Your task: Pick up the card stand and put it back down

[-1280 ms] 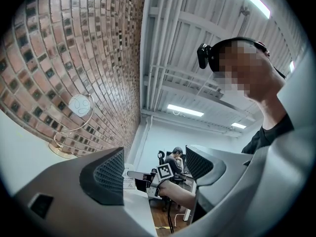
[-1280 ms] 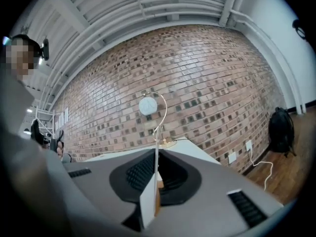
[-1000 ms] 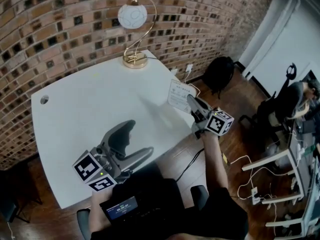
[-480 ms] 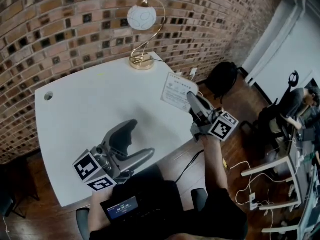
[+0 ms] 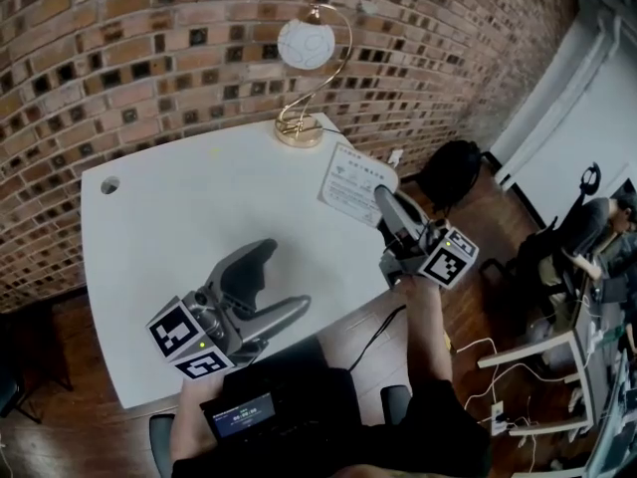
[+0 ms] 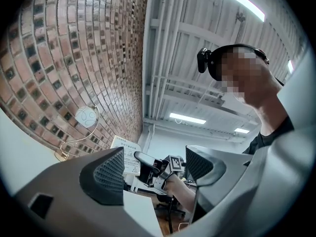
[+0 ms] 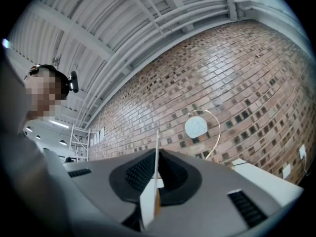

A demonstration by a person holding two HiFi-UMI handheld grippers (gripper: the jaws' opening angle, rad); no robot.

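The card stand [image 5: 353,183] is a thin clear sheet with a printed white card, held up off the white table [image 5: 169,227] near its right edge. My right gripper [image 5: 381,195] is shut on the stand's lower edge. In the right gripper view the card stand [image 7: 156,181] shows edge-on, pinched between the two dark pads. My left gripper [image 5: 282,280] hovers over the table's near part, open with nothing between its fingers. The left gripper view looks between the open left gripper [image 6: 154,169] toward the raised card stand [image 6: 127,154].
A gold lamp [image 5: 302,127] with a white globe stands at the table's far corner by the brick wall. A cable hole [image 5: 109,184] sits at the far left of the tabletop. A black bag [image 5: 450,170] and cables lie on the wooden floor to the right.
The right gripper has lifted the card stand up and slightly farther over the table's right edge. The left gripper has hardly moved.
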